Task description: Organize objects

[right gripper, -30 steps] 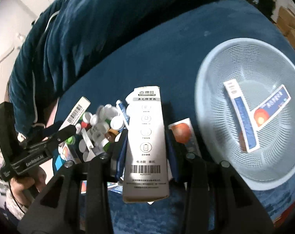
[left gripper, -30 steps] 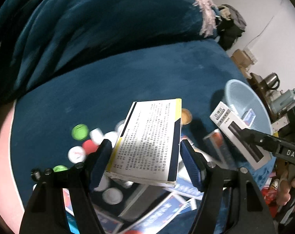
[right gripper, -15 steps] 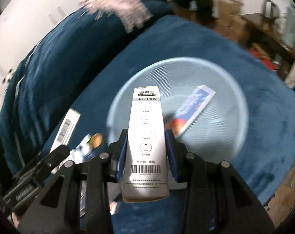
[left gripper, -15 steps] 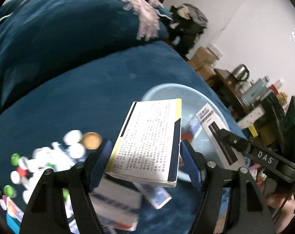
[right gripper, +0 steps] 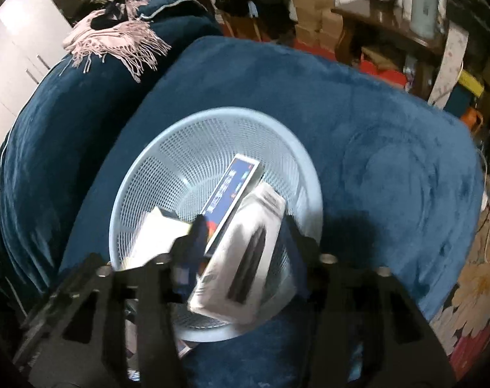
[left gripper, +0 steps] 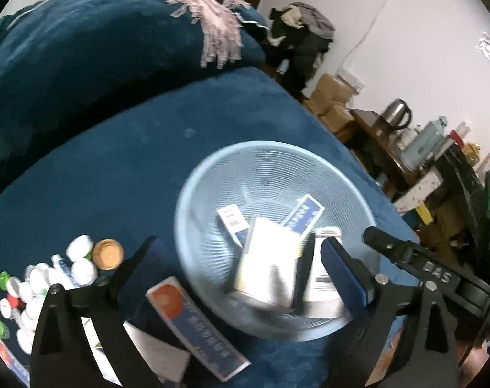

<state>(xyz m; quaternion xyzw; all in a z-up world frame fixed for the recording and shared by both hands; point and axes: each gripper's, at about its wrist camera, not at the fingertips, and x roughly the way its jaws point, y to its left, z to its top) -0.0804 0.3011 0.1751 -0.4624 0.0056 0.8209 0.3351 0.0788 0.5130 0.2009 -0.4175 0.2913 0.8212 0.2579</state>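
from my left wrist view, my left gripper [left gripper: 241, 265] stands with its fingers spread wide over the pale blue basket [left gripper: 199, 187], gripping nothing. between them a yellow-edged white box [left gripper: 267, 268] shows as a blur over the basket's near side; i think it is loose, not touching either finger, though the smear makes that hard to judge. deeper in the basket lie a blue-and-white carton [left gripper: 304, 211] and a small white box [left gripper: 233, 221]. on the blue blanket [left gripper: 115, 161] left of the basket sits a cluster of bottle caps [left gripper: 44, 281], and a long blue box with an orange dot [left gripper: 196, 323] lies just beside the basket's rim.

from my right wrist view, my right gripper [right gripper: 241, 242] is also wide apart above the basket [right gripper: 141, 168]. the white box with a dark stripe [right gripper: 245, 258] is tilted between my fingers, blurred, leaning on a blue carton [right gripper: 232, 190] inside the basket. a pink fringed scarf [right gripper: 115, 38] drapes the cushion behind.
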